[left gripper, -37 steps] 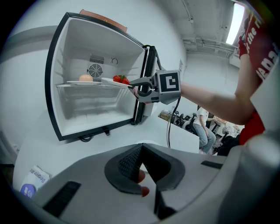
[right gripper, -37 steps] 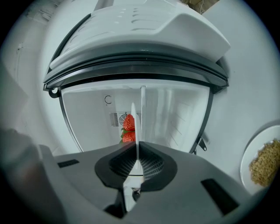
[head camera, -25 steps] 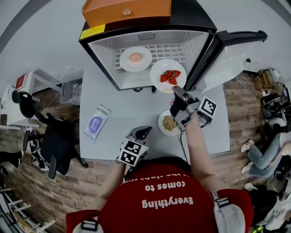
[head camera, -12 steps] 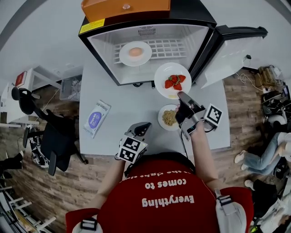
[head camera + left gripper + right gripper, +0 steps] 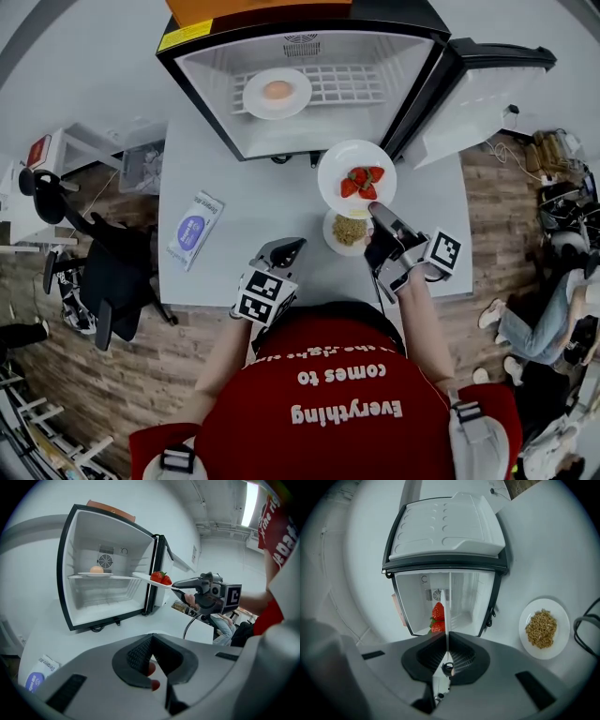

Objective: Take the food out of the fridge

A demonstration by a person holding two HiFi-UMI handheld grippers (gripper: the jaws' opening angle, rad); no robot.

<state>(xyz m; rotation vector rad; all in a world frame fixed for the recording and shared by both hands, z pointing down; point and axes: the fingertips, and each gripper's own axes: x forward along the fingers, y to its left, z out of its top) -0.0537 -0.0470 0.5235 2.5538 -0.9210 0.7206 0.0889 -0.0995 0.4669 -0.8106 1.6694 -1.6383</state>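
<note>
Grips the near rim of the round white plate of red strawberries (image 5: 339, 161) with the right gripper (image 5: 374, 211), jaws clenched on the thin edge. Holds it level in the air, outside the open black-framed mini fridge (image 5: 214, 94), over the white table (image 5: 272, 197) and just beyond the small white plate of tan grains (image 5: 330, 225). Rests the left gripper (image 5: 292, 246) near the table's front edge, jaws pressed together on nothing; inside, on the wire shelf, another white plate (image 5: 253, 94) with a pale orange round food.
</note>
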